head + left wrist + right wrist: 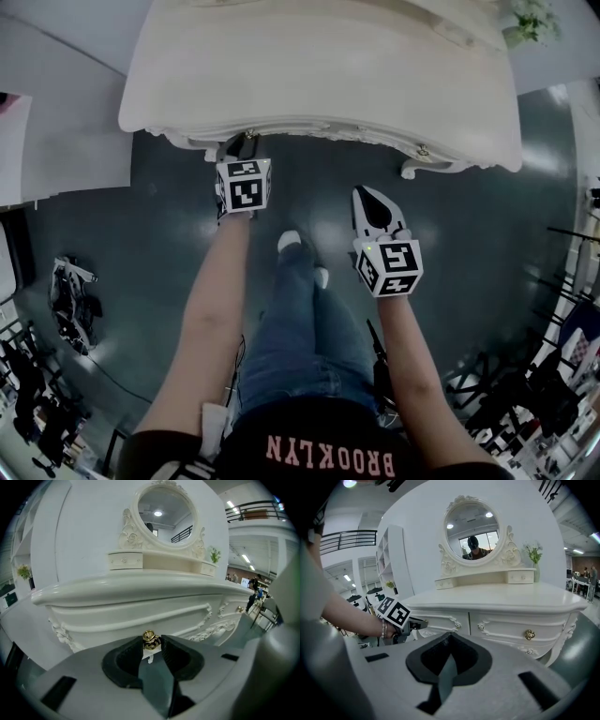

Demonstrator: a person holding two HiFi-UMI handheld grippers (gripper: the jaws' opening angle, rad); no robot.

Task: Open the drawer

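Observation:
A white dressing table point(319, 75) fills the top of the head view, with two drawers side by side under its top. My left gripper point(242, 145) reaches under the table's front edge at the left drawer point(436, 619). In the left gripper view its jaws point(150, 641) press from both sides on that drawer's small gold knob point(149, 638). The drawer front point(140, 616) rises close behind the knob. My right gripper point(373, 194) hangs over the dark floor, clear of the table, its jaws point(449, 637) shut on nothing. The right drawer's gold knob point(529, 634) is untouched.
An oval mirror point(471, 531) and a small plant point(533, 552) stand on the table's back shelf. The person's feet point(291, 242) are on the dark floor between the grippers. Gear lies on the floor at the left point(70, 291), chairs and stands at the lower right point(553, 375).

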